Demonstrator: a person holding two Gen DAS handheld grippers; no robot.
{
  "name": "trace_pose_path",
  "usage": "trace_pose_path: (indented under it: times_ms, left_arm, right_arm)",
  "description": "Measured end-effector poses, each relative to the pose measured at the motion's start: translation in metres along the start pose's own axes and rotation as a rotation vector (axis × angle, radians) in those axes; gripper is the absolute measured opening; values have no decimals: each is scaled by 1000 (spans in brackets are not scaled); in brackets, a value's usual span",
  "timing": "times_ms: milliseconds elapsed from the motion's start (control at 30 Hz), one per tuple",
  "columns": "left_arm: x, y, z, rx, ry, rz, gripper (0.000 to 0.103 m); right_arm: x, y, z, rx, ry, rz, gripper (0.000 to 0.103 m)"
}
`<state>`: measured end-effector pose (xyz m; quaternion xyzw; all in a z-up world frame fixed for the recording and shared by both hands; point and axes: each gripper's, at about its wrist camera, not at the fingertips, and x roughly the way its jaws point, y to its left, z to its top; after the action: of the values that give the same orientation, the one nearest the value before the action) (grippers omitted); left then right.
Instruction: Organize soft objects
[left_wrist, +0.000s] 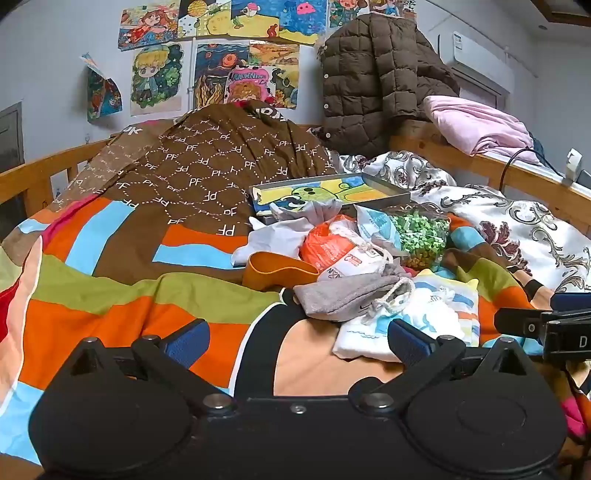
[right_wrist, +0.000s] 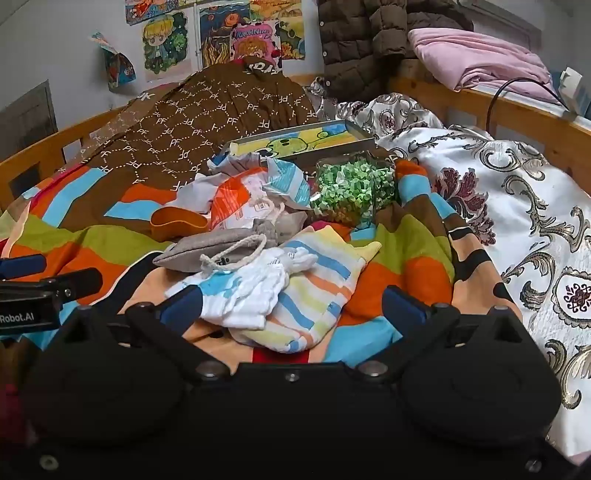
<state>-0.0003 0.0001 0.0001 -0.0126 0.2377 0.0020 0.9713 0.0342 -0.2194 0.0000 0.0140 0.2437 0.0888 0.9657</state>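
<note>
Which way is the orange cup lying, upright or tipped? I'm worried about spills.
Tipped: the orange cup lies on its side on the striped quilt, mouth sideways.

Pouch (right_wrist: 218, 245) on socks (right_wrist: 255, 291) (bag (right_wrist: 351, 192) behind).

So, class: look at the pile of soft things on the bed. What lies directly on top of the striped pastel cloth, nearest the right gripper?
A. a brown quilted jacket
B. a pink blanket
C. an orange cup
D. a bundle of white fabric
D: in the right wrist view a bundle of white fabric rests on the striped pastel cloth, just ahead of the open right gripper.
</note>
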Motion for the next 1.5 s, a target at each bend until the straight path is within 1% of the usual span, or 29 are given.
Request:
trace_pose_path:
  times_ms: [267,300,467,1500]
  left_arm:
    - [0,0,0,1,2,1,102]
    - [0,-1,0,2,2,0,102]
    - [0,-7,0,3,4,0,102]
    - [2,-7,-2,1,10,-4,102]
  right_arm:
    - [2,1,0,6,20,0,103]
    - [-4,0,3,3,-1,2,102]
    - [-1,1,1,5,0,1,102]
    - [1,0,0,8,1,3,102]
